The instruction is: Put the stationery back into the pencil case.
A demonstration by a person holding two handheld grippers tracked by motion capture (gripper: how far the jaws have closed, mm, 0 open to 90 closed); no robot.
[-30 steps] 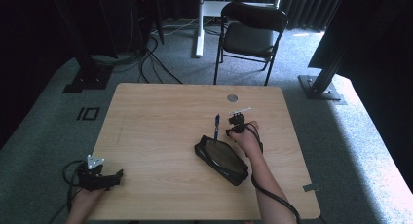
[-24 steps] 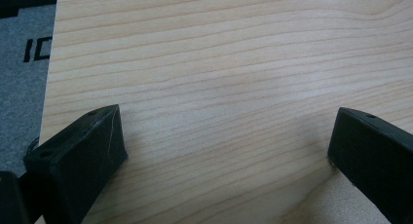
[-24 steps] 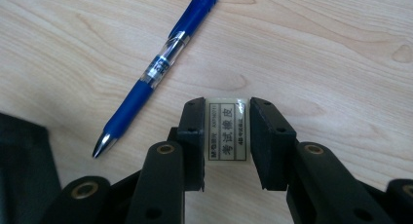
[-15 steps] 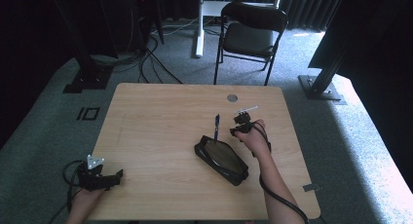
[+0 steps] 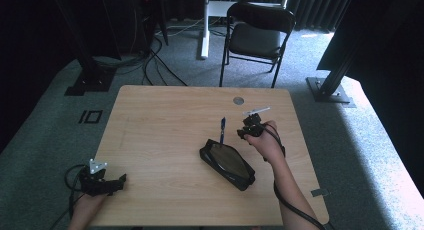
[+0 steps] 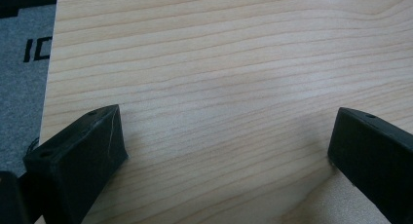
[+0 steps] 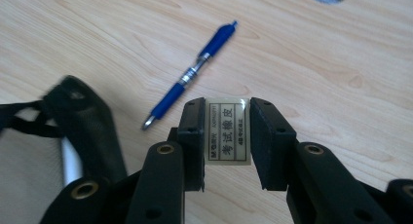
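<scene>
Right gripper (image 7: 226, 136) clamps small white labelled eraser (image 7: 228, 131); black mesh pencil case (image 5: 227, 162) lies beside it, nearer than the idle, parted left gripper (image 5: 107, 182).

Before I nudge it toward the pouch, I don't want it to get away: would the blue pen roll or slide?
Probably roll: the blue pen has a round barrel and lies free on the smooth table. A sideways push would likely send it rolling; a push along its length should make it slide. It looks light and stiff.

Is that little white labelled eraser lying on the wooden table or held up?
Held up: the right claw clamps the white labelled eraser between both jaws, above the table.
</scene>
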